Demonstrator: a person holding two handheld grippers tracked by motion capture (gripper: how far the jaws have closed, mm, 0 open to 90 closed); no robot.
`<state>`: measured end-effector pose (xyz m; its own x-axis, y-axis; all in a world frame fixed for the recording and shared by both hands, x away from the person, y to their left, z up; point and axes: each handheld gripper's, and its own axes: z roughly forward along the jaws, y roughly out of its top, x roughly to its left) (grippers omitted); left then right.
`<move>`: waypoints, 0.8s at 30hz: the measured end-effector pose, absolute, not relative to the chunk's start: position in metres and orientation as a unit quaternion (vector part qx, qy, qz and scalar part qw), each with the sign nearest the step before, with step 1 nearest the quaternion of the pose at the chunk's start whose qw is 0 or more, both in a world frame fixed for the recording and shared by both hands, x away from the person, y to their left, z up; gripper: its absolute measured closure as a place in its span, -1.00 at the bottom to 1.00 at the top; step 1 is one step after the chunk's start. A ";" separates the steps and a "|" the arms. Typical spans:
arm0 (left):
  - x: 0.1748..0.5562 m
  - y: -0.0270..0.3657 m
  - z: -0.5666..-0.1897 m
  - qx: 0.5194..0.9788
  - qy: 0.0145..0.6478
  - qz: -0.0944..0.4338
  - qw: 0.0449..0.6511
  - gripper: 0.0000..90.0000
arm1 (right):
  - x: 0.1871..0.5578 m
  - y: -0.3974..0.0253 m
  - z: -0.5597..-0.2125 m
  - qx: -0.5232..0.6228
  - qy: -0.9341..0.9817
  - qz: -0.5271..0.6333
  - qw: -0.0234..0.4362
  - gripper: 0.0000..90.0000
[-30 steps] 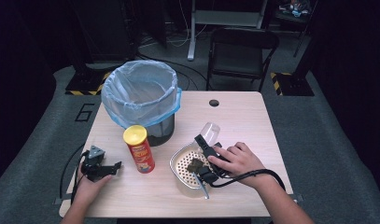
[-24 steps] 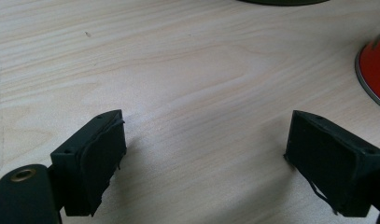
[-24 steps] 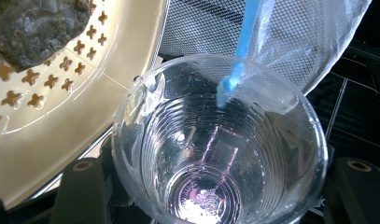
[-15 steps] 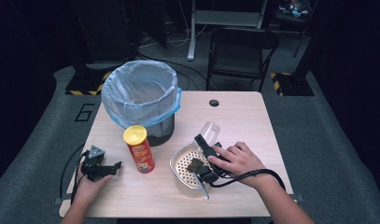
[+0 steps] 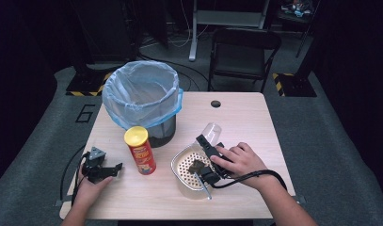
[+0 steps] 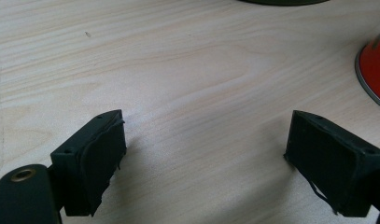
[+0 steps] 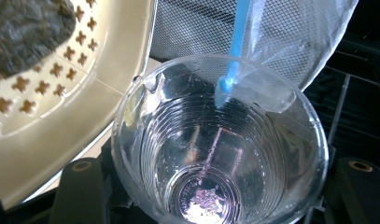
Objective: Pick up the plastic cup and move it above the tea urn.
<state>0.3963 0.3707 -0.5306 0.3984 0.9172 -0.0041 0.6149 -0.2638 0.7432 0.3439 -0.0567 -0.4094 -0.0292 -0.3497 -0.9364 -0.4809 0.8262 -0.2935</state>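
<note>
**Operator:** My right gripper (image 5: 209, 142) has a clear plastic cup (image 5: 211, 132) clamped between its jaws. In the right gripper view I look straight down the cup (image 7: 220, 154) from its rim to its base, with a black jaw at either side of it.

**Observer:** Where is the cup on the table?

**Operator:** Right of centre, just at the far edge of the beige perforated basket (image 5: 185, 181). A dark lump (image 5: 197, 166) lies in that basket, and the right hand (image 5: 238, 160) rests over its right side. In the right gripper view, the basket's wall (image 7: 85, 112) sits just left of the cup.

**Observer:** And your left side?

**Operator:** My left gripper (image 5: 100, 168) lies near the near left edge of the wooden table (image 5: 245, 113). Its jaws stand wide apart and hold nothing; bare wood shows between them.

**Observer:** What else is nearby?

**Operator:** A red chip can with a yellow lid (image 5: 139, 150) stands upright between the grippers. Behind it, towards the far left, stands a mesh bin with a blue liner (image 5: 142, 96).
</note>
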 end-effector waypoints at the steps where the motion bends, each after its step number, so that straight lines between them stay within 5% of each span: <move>1: 0.396 0.371 -0.531 0.763 0.502 0.222 0.341 -0.74 | 0.345 -0.057 -0.409 -0.284 0.726 0.064 0.623 -0.28; 14: 0.396 0.371 -0.531 0.763 0.502 0.222 0.341 -0.74 | 0.347 -0.059 -0.411 -0.162 0.732 0.171 0.639 -0.27; 24: 0.396 0.371 -0.531 0.763 0.502 0.222 0.341 -0.74 | 0.348 -0.070 -0.391 0.017 0.750 0.369 0.549 -0.27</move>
<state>0.3963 0.3707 -0.5307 0.3984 0.9172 -0.0041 0.6146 -0.2637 0.7434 0.3482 -0.0702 -0.3912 -0.3965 0.4311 -0.8105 -0.3800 0.7266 0.5724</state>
